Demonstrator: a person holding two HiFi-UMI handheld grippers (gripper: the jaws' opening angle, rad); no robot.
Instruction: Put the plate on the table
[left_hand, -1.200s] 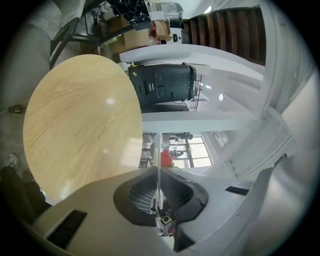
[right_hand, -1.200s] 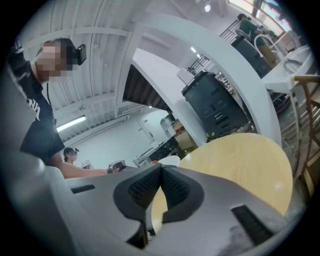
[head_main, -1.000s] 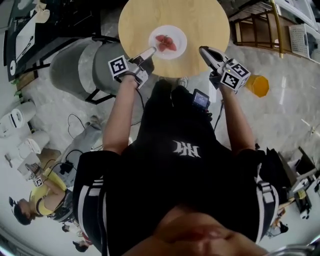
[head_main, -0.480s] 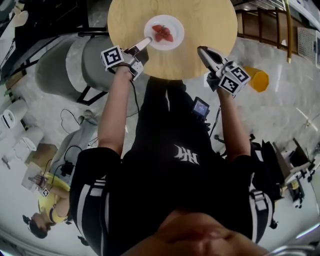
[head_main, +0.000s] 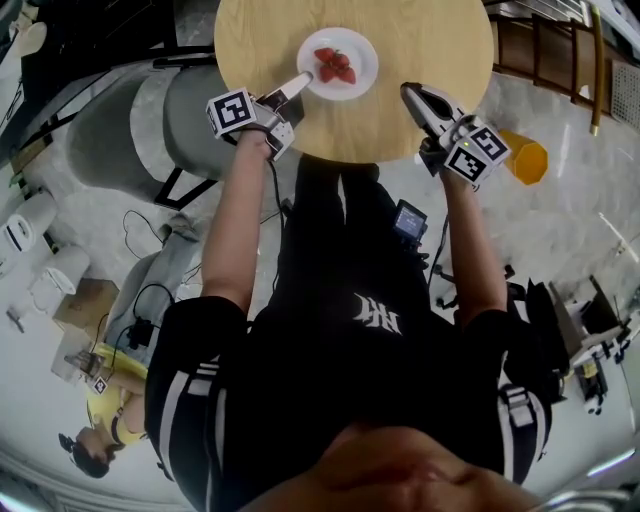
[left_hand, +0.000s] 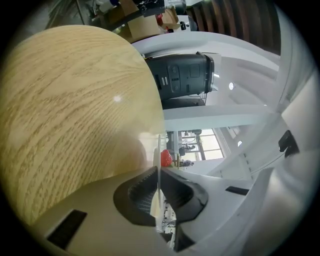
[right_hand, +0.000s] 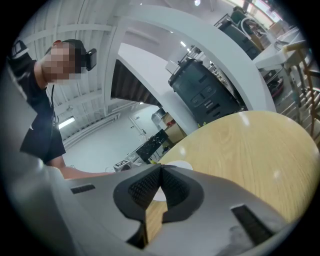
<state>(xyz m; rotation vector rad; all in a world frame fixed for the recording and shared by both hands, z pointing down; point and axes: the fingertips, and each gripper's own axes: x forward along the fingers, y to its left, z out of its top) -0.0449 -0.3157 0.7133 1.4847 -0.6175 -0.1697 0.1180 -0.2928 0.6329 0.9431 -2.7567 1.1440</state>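
Observation:
A white plate with red strawberries sits low over the round wooden table, left of its middle. Whether it touches the wood I cannot tell. My left gripper reaches in from the front left and is shut on the plate's near rim. In the left gripper view the plate shows edge-on as a thin white line pinched between the pads, with a strawberry beyond. My right gripper hovers at the table's front right, shut and empty; the plate lies beyond its tips.
A grey armchair stands to the left of the table. An orange container sits on the floor at the right, with wooden furniture behind it. A person in yellow sits on the floor at lower left.
Both grippers have sunk closer to the table top. The plate has stayed in the left gripper's grip and come down with it.

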